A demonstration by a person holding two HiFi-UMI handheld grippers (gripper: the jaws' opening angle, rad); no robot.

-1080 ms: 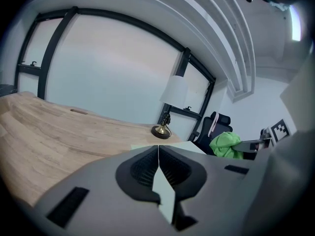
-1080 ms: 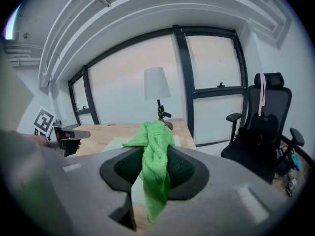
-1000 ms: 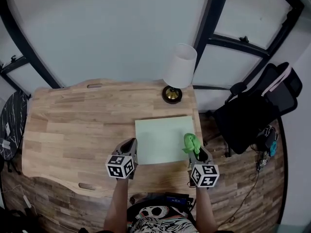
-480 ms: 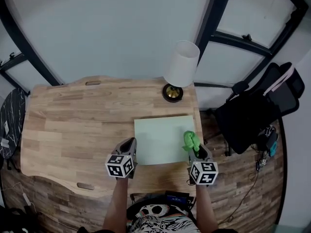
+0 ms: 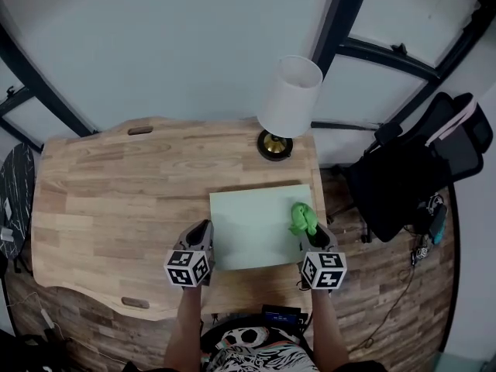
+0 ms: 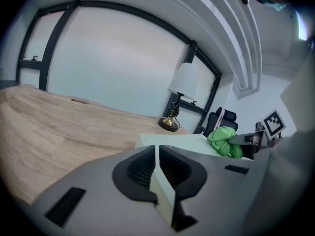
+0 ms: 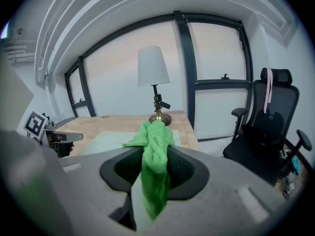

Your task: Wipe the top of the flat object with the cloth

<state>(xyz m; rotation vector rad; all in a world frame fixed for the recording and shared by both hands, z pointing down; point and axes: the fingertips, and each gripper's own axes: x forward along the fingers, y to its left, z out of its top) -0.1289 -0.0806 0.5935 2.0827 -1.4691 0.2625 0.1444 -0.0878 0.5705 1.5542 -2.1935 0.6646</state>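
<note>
A pale green flat sheet (image 5: 252, 223) lies on the wooden table (image 5: 116, 200), near its right end. My right gripper (image 5: 310, 235) is shut on a bunched green cloth (image 5: 302, 218) and hovers over the sheet's right edge; the cloth (image 7: 155, 151) fills its jaws in the right gripper view. My left gripper (image 5: 203, 235) is shut with nothing in it, just left of the sheet's near left corner. The sheet (image 6: 187, 140) and the cloth (image 6: 224, 141) also show in the left gripper view.
A table lamp with a white shade (image 5: 291, 95) and brass base (image 5: 274, 146) stands behind the sheet. A black office chair (image 5: 415, 180) stands right of the table. A dark round side table (image 5: 12, 200) is at the far left.
Both grippers have sunk a little toward the table. The right one has carried the cloth slightly further over the sheet's right edge.
</note>
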